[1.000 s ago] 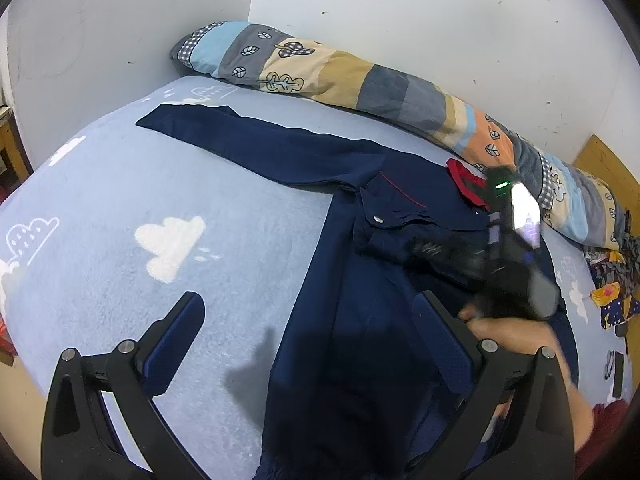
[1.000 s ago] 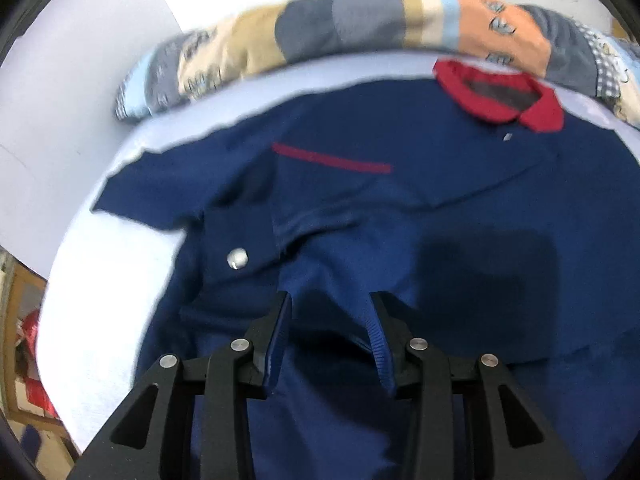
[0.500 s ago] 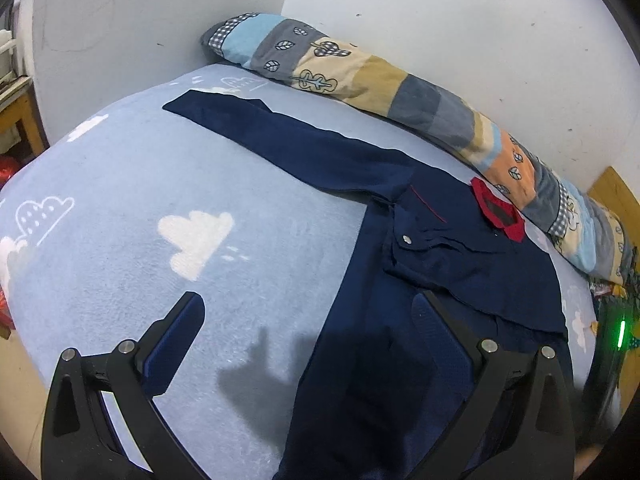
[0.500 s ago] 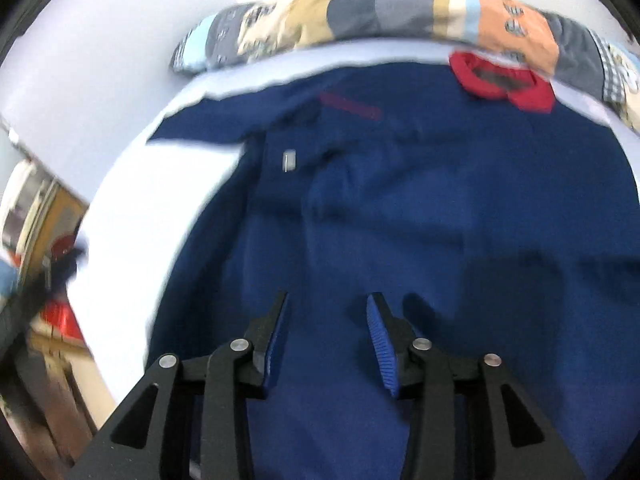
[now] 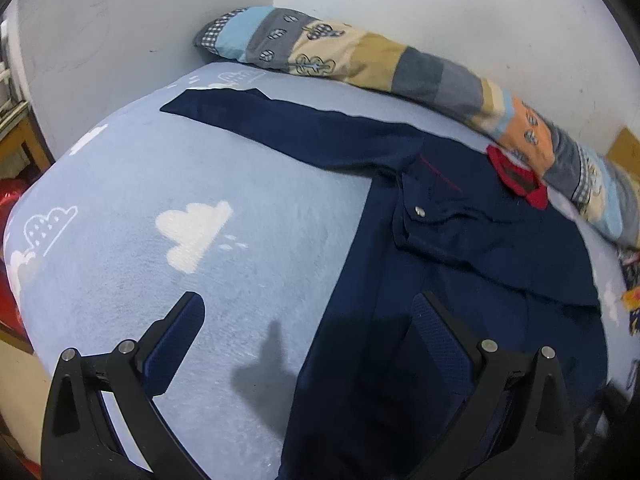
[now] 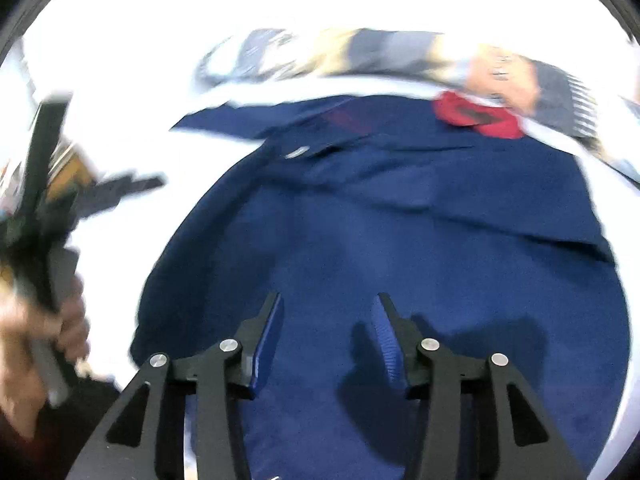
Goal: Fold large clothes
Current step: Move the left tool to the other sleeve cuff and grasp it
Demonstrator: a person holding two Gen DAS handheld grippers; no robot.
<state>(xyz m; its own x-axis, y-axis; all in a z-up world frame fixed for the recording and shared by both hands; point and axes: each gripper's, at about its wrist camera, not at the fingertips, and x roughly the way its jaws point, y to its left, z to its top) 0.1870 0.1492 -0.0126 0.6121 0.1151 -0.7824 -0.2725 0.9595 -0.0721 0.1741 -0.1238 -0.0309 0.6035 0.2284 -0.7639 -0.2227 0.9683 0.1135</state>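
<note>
- Your left gripper (image 5: 308,320) stands wide, nothing between its pads; it hangs over the seam where the jacket's side edge meets bare bedcover, one finger above the cloth, the other above the blue sheet.
- Your right gripper (image 6: 328,320) is about half spread and its jaws are opening, with nothing caught between them; it hangs above the lower body panel of the jacket (image 6: 400,248), not touching it as far as the blur lets you judge.
- The jacket (image 5: 460,280) lies flat on the bed (image 5: 180,280), collar (image 5: 518,182) away from you near the long patchwork pillow (image 5: 400,64), hem toward you under both tools.
- Its right-side sleeve looks already laid across the chest, by the snap button (image 5: 420,211).
- The one thing your coming move likely turns on: the other sleeve (image 5: 280,128) stretches out long toward the far left corner, its axis running slantwise away from the body, its cuff well apart from both grippers.
- Your left gripper is the nearer to that sleeve; the right sits over the body, farther from it.
- You would have to reach forward and left, past the cloud print, to meet it.
</note>
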